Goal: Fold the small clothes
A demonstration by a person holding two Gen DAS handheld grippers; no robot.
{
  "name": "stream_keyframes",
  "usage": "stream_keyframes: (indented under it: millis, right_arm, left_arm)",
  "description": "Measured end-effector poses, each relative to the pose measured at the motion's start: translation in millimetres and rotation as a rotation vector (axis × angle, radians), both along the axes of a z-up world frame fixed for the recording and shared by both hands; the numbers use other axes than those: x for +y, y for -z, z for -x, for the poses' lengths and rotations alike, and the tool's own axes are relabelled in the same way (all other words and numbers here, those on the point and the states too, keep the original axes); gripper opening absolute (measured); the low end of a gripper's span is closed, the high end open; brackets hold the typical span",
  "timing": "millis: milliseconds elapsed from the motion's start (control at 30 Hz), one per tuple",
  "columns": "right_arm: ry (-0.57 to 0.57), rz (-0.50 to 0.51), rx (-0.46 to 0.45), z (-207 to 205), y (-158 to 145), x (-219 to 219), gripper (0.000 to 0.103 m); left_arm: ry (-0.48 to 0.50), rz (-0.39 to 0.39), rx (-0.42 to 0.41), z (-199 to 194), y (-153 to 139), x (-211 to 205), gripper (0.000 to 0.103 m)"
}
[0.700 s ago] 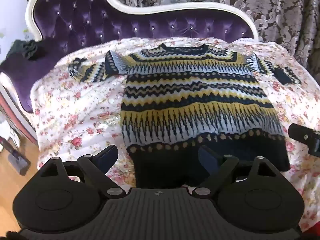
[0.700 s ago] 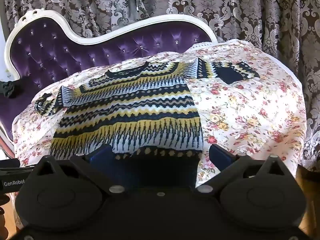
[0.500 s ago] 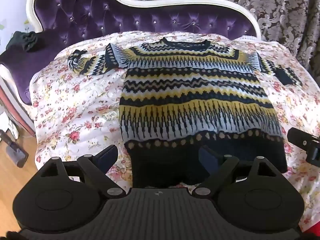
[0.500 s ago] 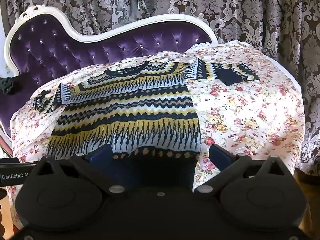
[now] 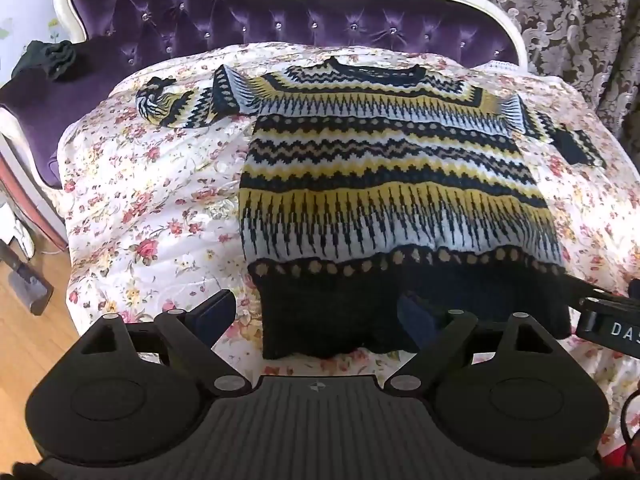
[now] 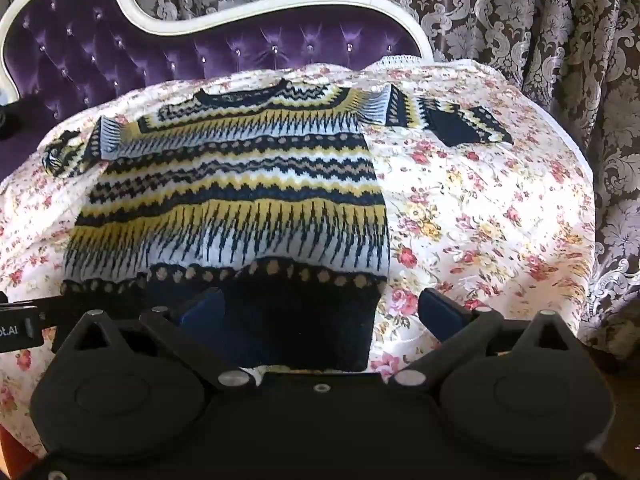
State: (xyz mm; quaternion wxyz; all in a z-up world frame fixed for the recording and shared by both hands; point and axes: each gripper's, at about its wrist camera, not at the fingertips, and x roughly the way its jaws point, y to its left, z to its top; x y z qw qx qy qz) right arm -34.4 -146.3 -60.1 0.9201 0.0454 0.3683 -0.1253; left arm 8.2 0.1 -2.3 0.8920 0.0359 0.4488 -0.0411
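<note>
A knit sweater [image 5: 384, 184] with yellow, white and black zigzag bands lies flat, front up, on a floral quilt [image 5: 152, 216], sleeves spread to both sides, black hem nearest me. It also shows in the right wrist view [image 6: 240, 200]. My left gripper [image 5: 316, 316] is open and empty, its fingers straddling the hem's left corner just above the cloth. My right gripper [image 6: 320, 312] is open and empty, straddling the hem's right corner. The right gripper's body [image 5: 608, 320] shows at the left view's right edge.
The quilt [image 6: 480, 216] covers a purple tufted sofa [image 5: 280, 20] with a white frame. A dark bundle [image 5: 52, 60] sits on the sofa's left arm. Patterned curtains [image 6: 540, 20] hang behind. Wooden floor [image 5: 24, 328] lies at the left.
Both grippers have moved forward and down toward the sweater's hem, which now looks larger. Both stay open.
</note>
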Motion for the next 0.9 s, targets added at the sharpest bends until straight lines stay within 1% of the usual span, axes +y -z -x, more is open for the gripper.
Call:
stream_keyframes:
  millis: [233,433,900]
  right_arm:
    - [0.012,-0.003,0.026,-5,2,0,0.102]
    - [0.029,-0.004,0.095,-15,5,1,0.102]
    - [0.030,0.047,0.117,-23,8,7,0.102]
  left_arm:
    - [-0.006,-0.003,0.014,-3,3,3,0.088]
    - [-0.004,-0.008,0.029,-5,7,3,0.088]
    - [0.009,-0.048,0.048,-8,17,-3,0.088]
